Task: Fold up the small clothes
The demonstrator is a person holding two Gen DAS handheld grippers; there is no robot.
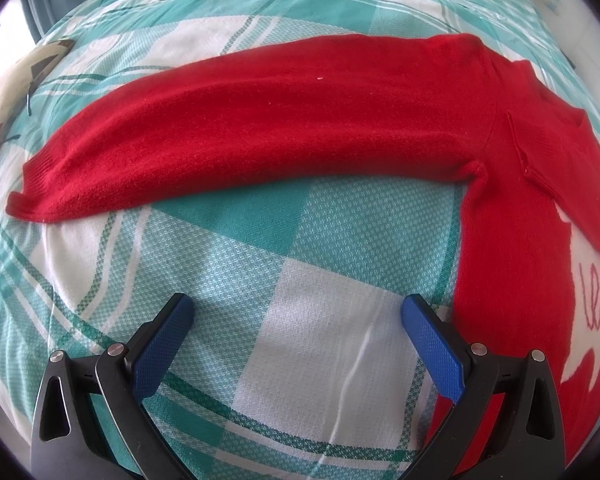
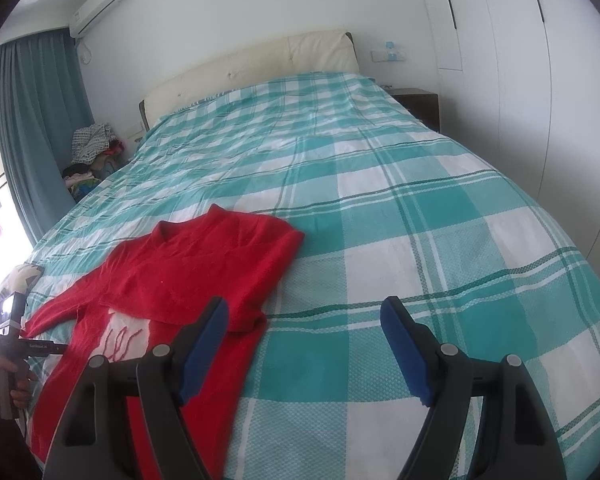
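Red knit fills the left wrist view: the sweater (image 1: 512,216) lies flat on the bed (image 1: 284,280), over its teal and white checked cover. One sleeve (image 1: 240,136) stretches out sideways, its long axis running across the frame, with the ribbed cuff (image 1: 24,196) pointing to the left edge and the shoulder joining the body on the right. A white patch (image 1: 592,312) with red stitching shows on the body at the far right. My left fingers (image 1: 298,328) stand wide apart above the bare cover, holding nothing; the right-hand blue pad sits just beside the sweater's side edge.

From the right wrist view, the sweater (image 2: 196,276) lies at the near left part of the bed (image 2: 420,240), collar (image 2: 168,232) pointing towards the headboard (image 2: 260,64) and hem towards me. Its other sleeve is folded in across the chest. The outstretched sleeve points left, towards my left hand (image 2: 4,380) gripping its tool at the frame's edge. My right fingers (image 2: 304,340) are also spread wide and empty, the left pad over the sweater's lower body, the right pad over plain cover.
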